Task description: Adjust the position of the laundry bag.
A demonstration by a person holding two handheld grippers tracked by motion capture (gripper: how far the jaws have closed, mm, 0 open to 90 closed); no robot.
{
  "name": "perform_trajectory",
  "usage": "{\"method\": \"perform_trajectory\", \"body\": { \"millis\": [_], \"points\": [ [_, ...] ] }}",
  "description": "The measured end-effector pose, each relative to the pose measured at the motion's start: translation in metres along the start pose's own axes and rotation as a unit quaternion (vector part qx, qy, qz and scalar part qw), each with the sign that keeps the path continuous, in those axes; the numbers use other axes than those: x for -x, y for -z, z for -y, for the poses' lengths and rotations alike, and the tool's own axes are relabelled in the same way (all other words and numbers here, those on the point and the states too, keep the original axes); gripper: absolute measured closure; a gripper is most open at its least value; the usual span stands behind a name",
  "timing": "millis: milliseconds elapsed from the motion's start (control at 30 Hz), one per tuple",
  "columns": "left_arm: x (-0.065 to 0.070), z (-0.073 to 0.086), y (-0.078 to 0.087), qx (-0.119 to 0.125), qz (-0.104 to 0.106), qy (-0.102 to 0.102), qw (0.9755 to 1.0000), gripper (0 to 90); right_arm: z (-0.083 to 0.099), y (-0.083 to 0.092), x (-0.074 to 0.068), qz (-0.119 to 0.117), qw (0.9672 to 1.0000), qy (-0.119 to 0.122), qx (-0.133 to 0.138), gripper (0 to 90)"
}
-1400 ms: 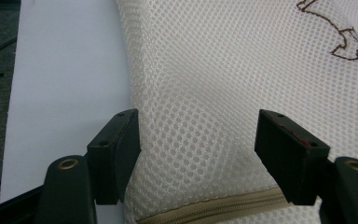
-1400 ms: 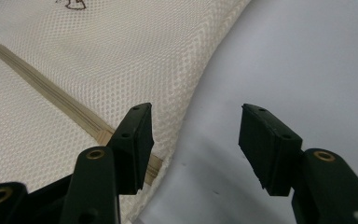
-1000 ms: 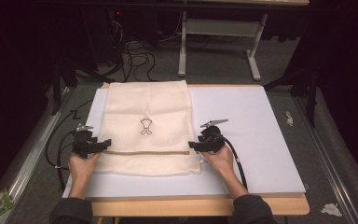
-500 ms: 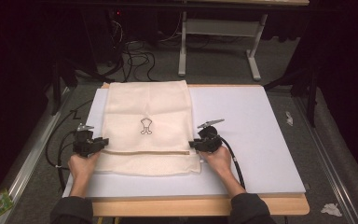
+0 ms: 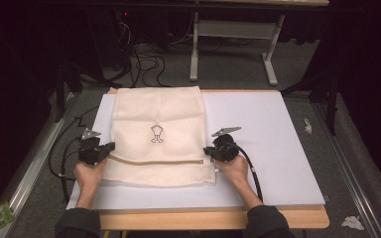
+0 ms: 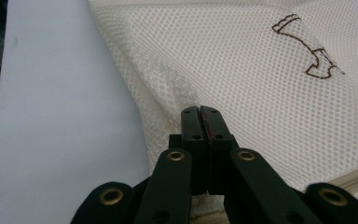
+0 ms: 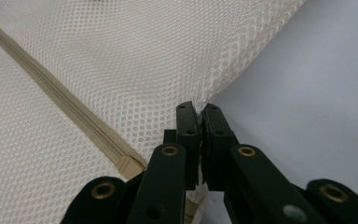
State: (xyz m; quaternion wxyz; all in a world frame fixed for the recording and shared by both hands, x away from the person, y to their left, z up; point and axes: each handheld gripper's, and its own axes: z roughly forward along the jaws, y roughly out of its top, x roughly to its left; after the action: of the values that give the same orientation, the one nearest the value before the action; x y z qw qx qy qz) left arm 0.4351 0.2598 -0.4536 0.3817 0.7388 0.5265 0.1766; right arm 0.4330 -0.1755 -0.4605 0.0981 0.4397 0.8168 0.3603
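The cream mesh bag (image 5: 158, 134) is lying flat on the white board (image 5: 268, 148). The left gripper (image 6: 200, 119) and right gripper (image 7: 196, 116) are each pinching an edge (seemingly thinly); uneven pulling is risking slippage or snagging the zipper (image 7: 74, 126).

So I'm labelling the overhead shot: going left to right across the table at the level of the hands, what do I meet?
Left tool → cream mesh bag with its tan zipper → right tool → bare white board.
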Motion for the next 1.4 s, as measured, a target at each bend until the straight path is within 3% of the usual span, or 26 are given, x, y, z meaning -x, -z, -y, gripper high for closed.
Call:
{"method": "perform_trajectory", "body": {
  "millis": [667, 1400],
  "points": [
    [0.032, -0.012, -0.01, 0.018, 0.033, -0.024, 0.999, 89.6, 0.013, 0.03, 0.024, 0.025, 0.9993, -0.014, 0.024, 88.5],
    [0.069, -0.022, -0.02, 0.032, 0.067, -0.049, 0.996, 89.5, 0.034, 0.063, 0.048, 0.051, 0.9976, -0.029, 0.036, 88.4]
  ]
}}
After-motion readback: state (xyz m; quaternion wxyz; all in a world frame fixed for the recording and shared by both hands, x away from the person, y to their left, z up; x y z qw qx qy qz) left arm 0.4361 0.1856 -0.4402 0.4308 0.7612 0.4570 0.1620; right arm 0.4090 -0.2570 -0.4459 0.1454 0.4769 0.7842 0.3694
